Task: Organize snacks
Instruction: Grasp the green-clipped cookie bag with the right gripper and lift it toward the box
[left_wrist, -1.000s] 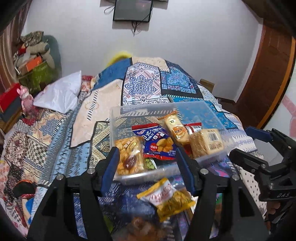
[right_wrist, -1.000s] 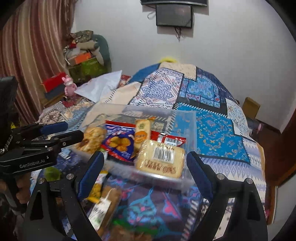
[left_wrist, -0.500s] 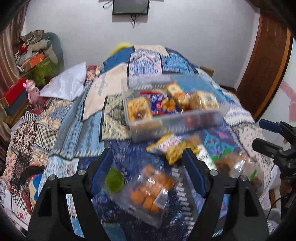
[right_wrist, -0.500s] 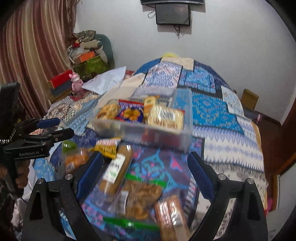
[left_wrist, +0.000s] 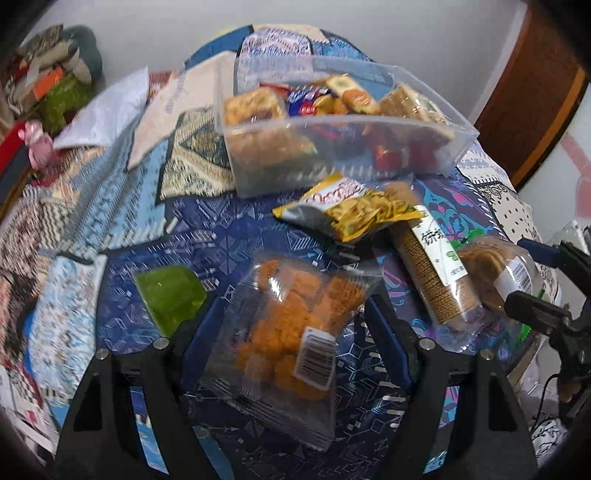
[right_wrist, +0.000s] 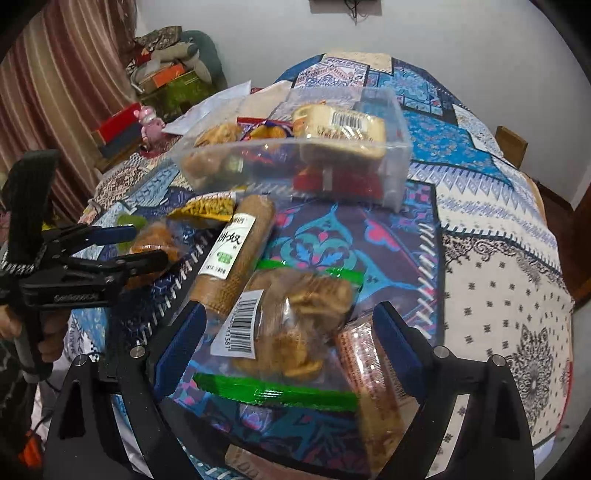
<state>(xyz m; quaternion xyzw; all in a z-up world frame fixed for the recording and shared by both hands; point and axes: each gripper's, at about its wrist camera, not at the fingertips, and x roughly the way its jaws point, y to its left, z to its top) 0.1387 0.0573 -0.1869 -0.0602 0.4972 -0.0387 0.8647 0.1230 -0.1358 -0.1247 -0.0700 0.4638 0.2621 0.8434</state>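
Apparently untouched, orange snack bag (left_wrist: 291, 325) between spread left tongs (left_wrist: 293, 332)

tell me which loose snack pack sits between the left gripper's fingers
The clear bag of orange puffs, with a barcode sticker, lies between the open left gripper. The yellow chip bag and the long cracker sleeve lie farther off, toward the bin.

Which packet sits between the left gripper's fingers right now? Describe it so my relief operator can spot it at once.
Start at the clear plastic bin of snacks on the patterned bedspread. Nearer the camera, past the yellow chip bag, a clear bag of orange puffs lies between the open left gripper fingers. It alone is see-through with round orange pieces and a white barcode sticker; a green packet lies left of it.
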